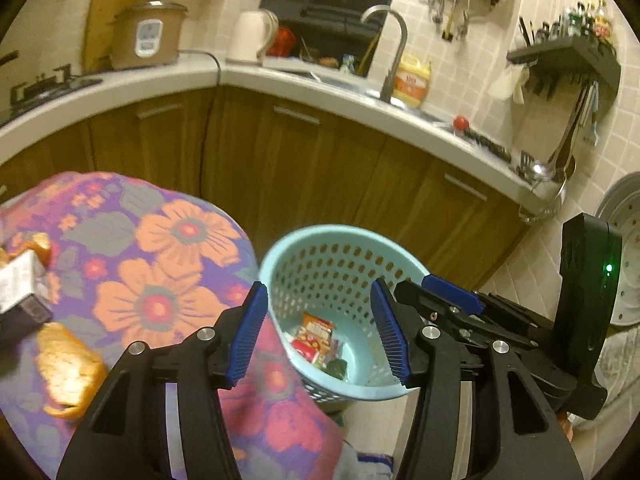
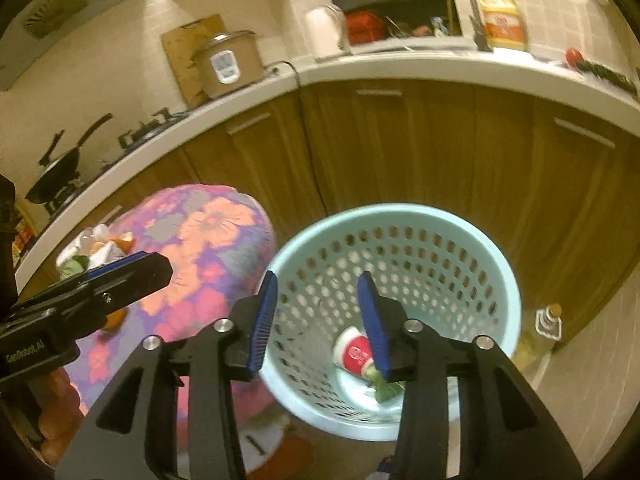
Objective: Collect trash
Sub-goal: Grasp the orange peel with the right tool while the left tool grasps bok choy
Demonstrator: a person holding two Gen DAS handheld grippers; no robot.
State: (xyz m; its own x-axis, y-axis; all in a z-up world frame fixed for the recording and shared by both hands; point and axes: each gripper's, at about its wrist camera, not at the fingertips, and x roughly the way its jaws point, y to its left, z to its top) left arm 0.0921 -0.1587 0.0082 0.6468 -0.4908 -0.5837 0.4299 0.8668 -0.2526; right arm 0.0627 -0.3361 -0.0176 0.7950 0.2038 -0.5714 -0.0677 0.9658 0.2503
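A light blue perforated trash basket (image 1: pixel 320 240) stands on the floor beside a table with a flowered cloth (image 1: pixel 160 248). Snack wrappers (image 1: pixel 316 334) lie at its bottom. My left gripper (image 1: pixel 320 328) is open and empty, above the basket's near rim. My right gripper (image 2: pixel 316 320) is open and empty, over the same basket (image 2: pixel 460 236), where a red and white wrapper (image 2: pixel 354 350) lies. The right gripper also shows in the left wrist view (image 1: pixel 452 292), beside the basket. Orange peel (image 1: pixel 68 368) and a small carton (image 1: pixel 18 284) lie on the cloth.
Wooden cabinets (image 1: pixel 320 168) under a white counter (image 1: pixel 280 80) curve behind the basket. More trash (image 2: pixel 96 248) lies at the table's far side. A bottle (image 2: pixel 548 324) stands on the floor right of the basket. A white drum (image 1: pixel 624 248) is at the right.
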